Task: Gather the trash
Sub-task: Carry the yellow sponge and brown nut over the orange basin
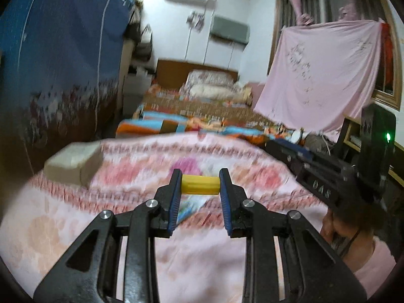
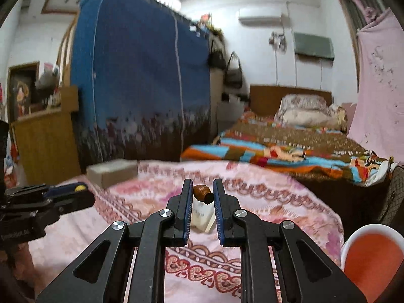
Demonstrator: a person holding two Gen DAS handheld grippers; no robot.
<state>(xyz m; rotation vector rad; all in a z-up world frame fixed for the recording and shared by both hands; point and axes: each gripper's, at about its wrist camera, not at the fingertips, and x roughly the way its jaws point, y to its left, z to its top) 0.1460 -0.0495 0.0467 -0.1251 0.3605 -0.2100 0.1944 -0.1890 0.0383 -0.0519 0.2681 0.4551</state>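
My left gripper [image 1: 200, 175] is shut on a short yellow cylinder [image 1: 202, 185], held crosswise between the blue pads above the pink patterned cloth [image 1: 101, 227]. A colourful wrapper [image 1: 189, 208] lies on the cloth just below it. My right gripper [image 2: 201, 189] is shut on a small brown lump [image 2: 202, 192], lifted over a white paper packet [image 2: 202, 216] on the same cloth [image 2: 252, 202]. In the right wrist view the left gripper [image 2: 75, 189] shows at the left edge with the yellow piece [image 2: 80, 188] in its tips. The right gripper's black body [image 1: 315, 169] fills the right of the left wrist view.
A grey-beige box [image 1: 73, 164] [image 2: 111, 171] sits at the cloth's far left corner. A white container with an orange inside [image 2: 373, 257] stands at lower right. Beyond are a bed with a colourful blanket [image 2: 277, 149] and a blue wardrobe [image 2: 139, 75]. A person in pink [image 1: 373, 265] is low at right.
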